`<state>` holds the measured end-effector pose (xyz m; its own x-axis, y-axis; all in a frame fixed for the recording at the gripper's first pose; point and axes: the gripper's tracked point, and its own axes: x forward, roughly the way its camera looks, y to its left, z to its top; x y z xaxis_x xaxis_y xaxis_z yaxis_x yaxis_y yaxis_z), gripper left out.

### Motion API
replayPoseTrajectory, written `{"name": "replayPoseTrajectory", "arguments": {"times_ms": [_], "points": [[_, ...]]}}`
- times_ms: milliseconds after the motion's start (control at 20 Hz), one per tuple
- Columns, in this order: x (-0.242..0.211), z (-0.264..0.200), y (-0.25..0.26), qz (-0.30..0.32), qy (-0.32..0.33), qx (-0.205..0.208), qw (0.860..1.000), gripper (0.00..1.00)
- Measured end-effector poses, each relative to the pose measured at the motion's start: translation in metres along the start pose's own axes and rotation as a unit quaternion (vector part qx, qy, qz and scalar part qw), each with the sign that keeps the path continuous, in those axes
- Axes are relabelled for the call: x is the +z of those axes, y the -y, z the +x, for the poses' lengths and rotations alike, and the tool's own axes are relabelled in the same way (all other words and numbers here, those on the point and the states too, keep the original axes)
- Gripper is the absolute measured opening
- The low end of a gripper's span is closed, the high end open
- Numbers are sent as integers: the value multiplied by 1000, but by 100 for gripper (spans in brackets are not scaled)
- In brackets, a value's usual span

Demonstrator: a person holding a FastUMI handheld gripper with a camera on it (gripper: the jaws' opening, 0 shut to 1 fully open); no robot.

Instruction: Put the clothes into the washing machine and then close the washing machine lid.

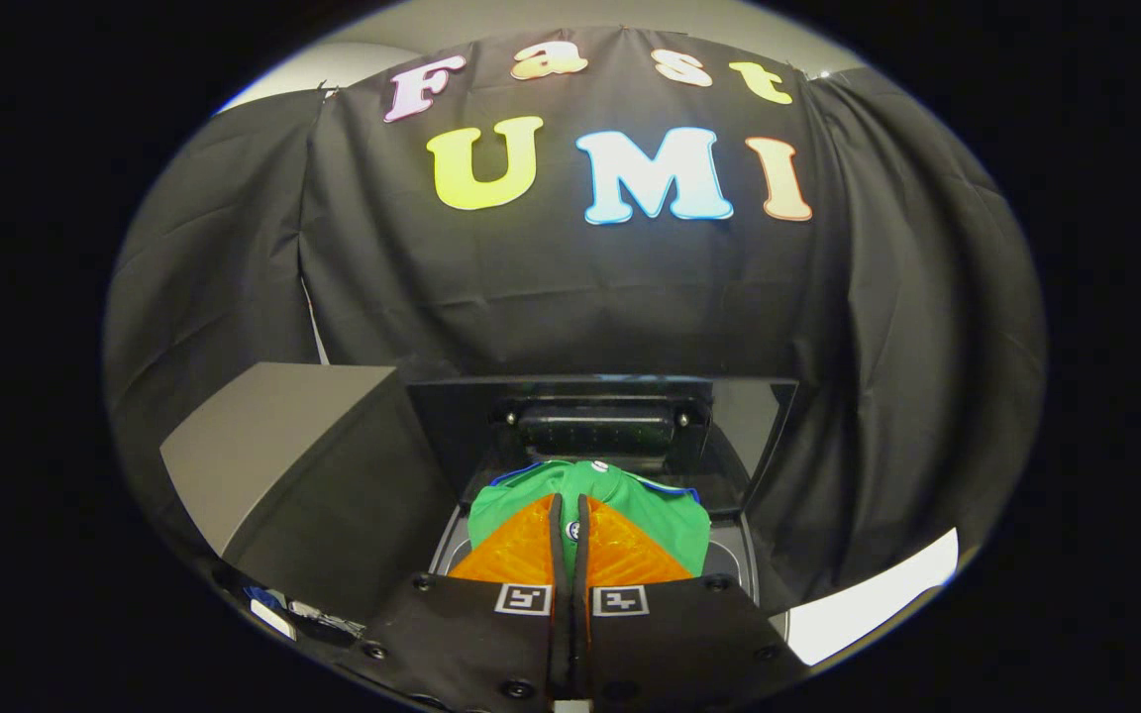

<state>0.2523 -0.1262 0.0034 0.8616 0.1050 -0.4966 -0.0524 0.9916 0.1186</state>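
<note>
The claw (570, 530) has its two fingers (527, 550) drawn almost together, with only a thin slit between them, and a fold of the green garment (630, 495) is pinched in that slit. The garment has blue trim at its far edge; it bunches around and just beyond the fingertips, hanging over the open top of the washing machine (734, 564). Whether its lower part already rests inside the tub cannot be told, since the fingers hide it. The machine's dark lid (739, 426) stands raised at the far side, tilted back toward the booth's black cloth wall. A grey box (283, 446) sits to the left of the machine, just beside it.
</note>
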Motion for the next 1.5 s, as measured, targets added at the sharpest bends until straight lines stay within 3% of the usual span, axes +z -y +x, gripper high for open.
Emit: {"name": "replayPoseTrajectory", "arguments": {"times_ms": [500,750,1500], "points": [[-62,49,20,24,-81,-27,996,1],[-85,71,24,59,-121,-42,990,1],[-158,118,35,79,-205,-70,973,2]]}}
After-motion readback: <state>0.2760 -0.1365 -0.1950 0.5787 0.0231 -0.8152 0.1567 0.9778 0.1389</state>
